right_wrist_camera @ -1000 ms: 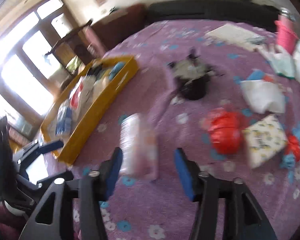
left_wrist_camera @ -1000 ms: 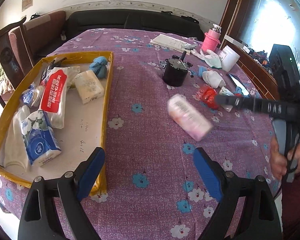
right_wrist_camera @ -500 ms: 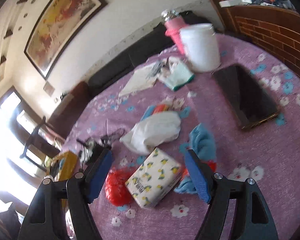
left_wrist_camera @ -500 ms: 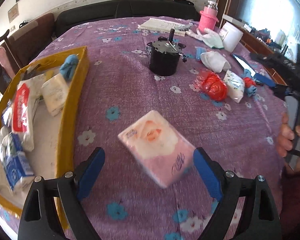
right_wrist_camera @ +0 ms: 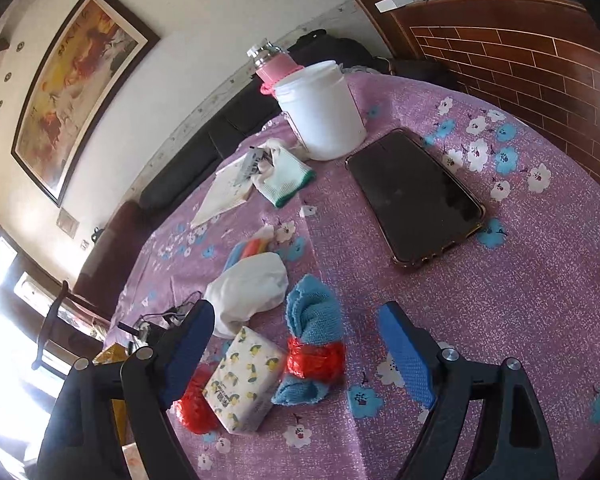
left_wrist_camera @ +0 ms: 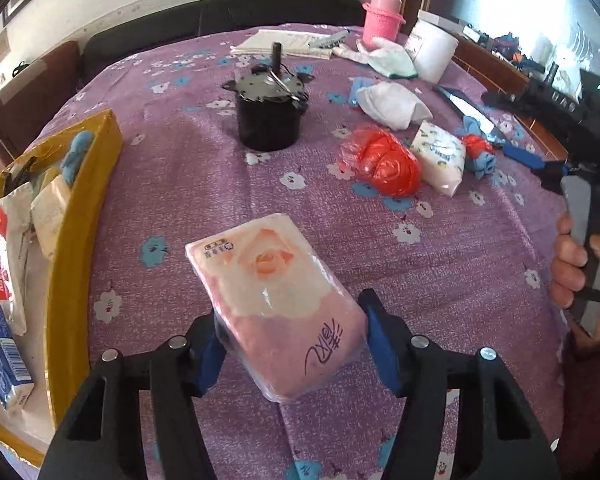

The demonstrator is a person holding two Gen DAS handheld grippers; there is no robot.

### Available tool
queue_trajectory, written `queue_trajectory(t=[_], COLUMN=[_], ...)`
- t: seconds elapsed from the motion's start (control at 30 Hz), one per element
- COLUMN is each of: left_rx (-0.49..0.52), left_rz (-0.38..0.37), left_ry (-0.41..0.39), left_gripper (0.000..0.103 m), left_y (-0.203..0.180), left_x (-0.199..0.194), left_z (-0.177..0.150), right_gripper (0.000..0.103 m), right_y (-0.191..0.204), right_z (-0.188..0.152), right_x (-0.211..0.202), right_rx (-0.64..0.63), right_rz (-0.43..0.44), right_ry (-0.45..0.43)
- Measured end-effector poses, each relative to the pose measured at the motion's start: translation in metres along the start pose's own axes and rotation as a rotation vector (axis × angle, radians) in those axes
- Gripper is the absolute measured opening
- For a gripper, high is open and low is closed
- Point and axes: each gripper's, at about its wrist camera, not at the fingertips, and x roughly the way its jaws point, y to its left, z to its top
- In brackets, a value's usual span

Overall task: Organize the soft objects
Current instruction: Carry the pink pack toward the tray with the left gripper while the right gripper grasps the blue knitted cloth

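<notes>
Closing left gripper (left_wrist_camera: 290, 344) around pink tissue pack (left_wrist_camera: 274, 300)

— What sort of place is this?

— A home, a living or dining room. Start from the round table (left_wrist_camera: 228, 184) in its purple flowered cloth.

— What is behind it?

— A dark sofa (left_wrist_camera: 236, 12) along the far wall, and a wooden chair (left_wrist_camera: 32, 88) to its left side.

— And on the walls?

— 1 large framed painting (right_wrist_camera: 76, 80) hangs above the sofa; brick-pattern wood panelling (right_wrist_camera: 520, 60) runs beside the table's right edge.

— Anything on the table itself?

— Household clutter: a phone (right_wrist_camera: 414, 196), a pink-sleeved bottle (left_wrist_camera: 381, 16), a white tub (right_wrist_camera: 320, 116), tissue packs.
</notes>
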Motion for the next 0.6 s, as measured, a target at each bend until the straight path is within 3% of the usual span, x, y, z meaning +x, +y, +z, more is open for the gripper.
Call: queue_trajectory(t=[0.23, 0.47, 0.6], left_rx=[-0.048, -0.106, -0.156], left_rz=[-0.018, -0.021, -0.005], left_ry=[-0.067, -0.142, -0.198], left_gripper=[0.061, 0.061, 0.061], left_y=[0.012, 0.039, 0.06], left_x=[-0.032, -0.078, -0.106], left_z=[-0.005, -0.024, -0.037], right_gripper=[0.086, 0.041, 0.034], right_y=[0.01, -0.002, -0.003], right_z=[-0.005, -0.008, -0.009], right_x=[0.027, 0.028, 0.024], right_rx=[-0.122, -0.09, -0.084], right_rz=[-0.101, -0.105, -0.098], right_ry=[0.055, 0.078, 0.065])
